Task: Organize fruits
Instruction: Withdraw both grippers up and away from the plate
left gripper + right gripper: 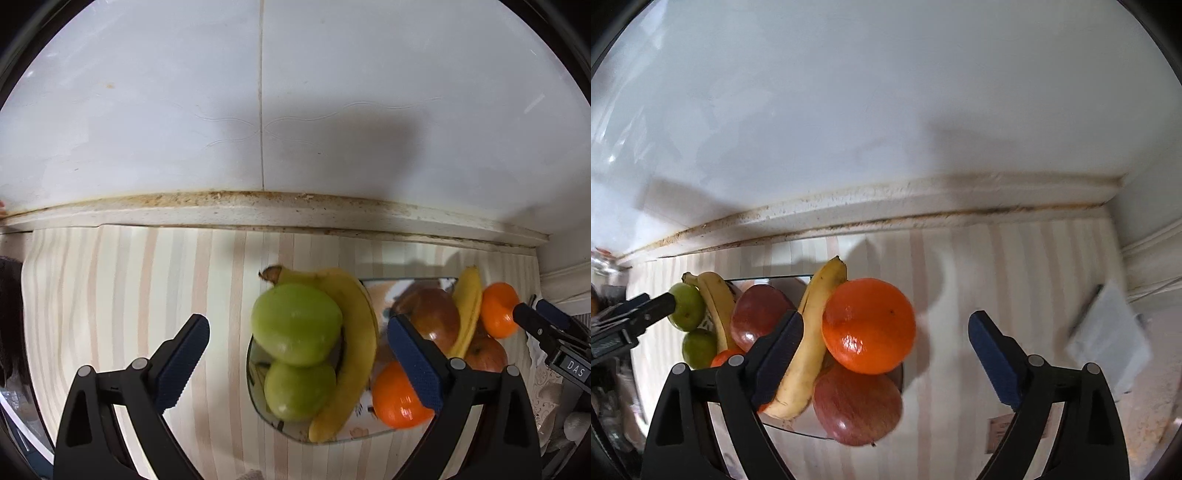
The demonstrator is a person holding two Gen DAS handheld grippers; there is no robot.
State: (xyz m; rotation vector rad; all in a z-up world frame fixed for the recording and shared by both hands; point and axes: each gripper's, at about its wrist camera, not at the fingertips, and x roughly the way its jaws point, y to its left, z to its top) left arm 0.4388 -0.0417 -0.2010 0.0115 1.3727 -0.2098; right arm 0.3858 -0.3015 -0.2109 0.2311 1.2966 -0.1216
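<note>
Striped worktop (pixel 129 295) carries a heaped plate (pixel 295 434). Both grippers, left (pixel 297 367) and right (pixel 886 363), hover with jaws apart; nudging the plate's right-edge orange (pixel 868 325) could roll it off.

The right gripper (pixel 886 354) hangs wide apart above a glass plate (pixel 812 430) heaped with fruit: an orange (pixel 868 325) tops a red apple (pixel 857 406) at the plate's right edge, touching a banana (pixel 809 332).
</note>
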